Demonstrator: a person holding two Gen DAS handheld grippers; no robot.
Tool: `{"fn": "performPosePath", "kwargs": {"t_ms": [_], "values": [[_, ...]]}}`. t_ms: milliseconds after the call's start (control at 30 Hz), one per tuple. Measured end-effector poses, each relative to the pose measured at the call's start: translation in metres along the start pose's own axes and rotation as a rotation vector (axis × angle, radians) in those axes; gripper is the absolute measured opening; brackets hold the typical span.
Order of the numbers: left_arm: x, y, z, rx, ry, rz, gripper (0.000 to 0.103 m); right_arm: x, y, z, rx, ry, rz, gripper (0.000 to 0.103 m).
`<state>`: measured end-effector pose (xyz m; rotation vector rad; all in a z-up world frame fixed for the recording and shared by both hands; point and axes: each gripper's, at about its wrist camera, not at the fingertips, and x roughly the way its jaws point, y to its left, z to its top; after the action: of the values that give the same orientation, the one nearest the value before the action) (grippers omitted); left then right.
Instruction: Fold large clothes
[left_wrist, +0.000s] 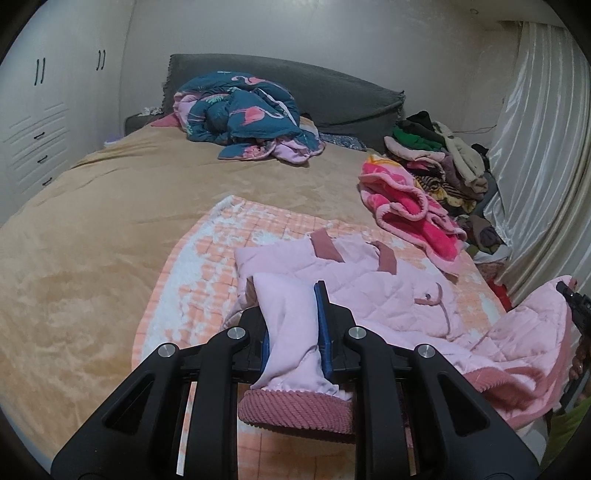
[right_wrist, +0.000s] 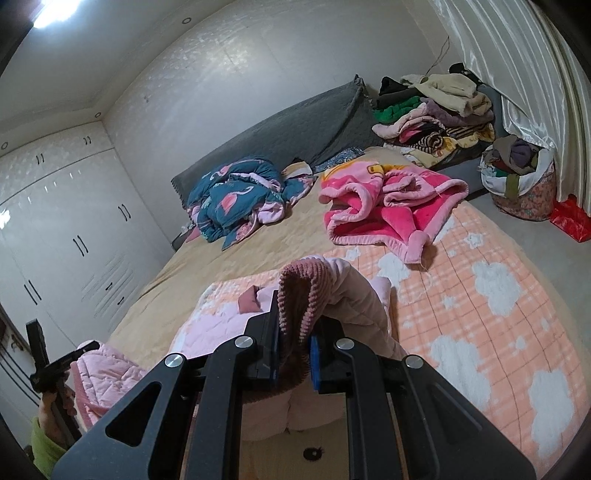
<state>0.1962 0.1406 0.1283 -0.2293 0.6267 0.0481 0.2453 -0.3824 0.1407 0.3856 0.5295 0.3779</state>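
Left wrist view: a pale pink quilted jacket (left_wrist: 376, 295) with dusty-rose ribbed cuffs lies on an orange-and-white checked blanket (left_wrist: 192, 280) over a tan bedspread (left_wrist: 110, 206). The left gripper (left_wrist: 291, 325) is clamped on a sleeve just above its cuff. Right wrist view: the right gripper (right_wrist: 293, 332) pinches another ribbed cuff (right_wrist: 299, 291). No readable writing shows anywhere. Beyond lie a bright pink fleece blanket (right_wrist: 388, 210) and a teal flamingo-print quilt (left_wrist: 243, 114).

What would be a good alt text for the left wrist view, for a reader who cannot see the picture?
The left gripper is shut on a sleeve of a pale pink quilted jacket, which lies on an orange-and-white checked blanket on a bed. Farther back lie a crumpled bright pink blanket, a teal flamingo-print quilt and a pile of clothes.
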Motion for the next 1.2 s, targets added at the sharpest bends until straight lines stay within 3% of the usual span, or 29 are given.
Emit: {"fn": "performPosePath", "kwargs": {"t_ms": [1033,1200], "values": [[0.070,0.007,0.013,-0.006,-0.017,0.115,0.014,0.106,-0.046,0.025,0.094,0.085,-0.072,0.012],[0.085,0.009,0.012,-0.006,-0.007,0.138,0.014,0.124,-0.063,0.024,0.156,0.112,-0.045,0.019]]}}
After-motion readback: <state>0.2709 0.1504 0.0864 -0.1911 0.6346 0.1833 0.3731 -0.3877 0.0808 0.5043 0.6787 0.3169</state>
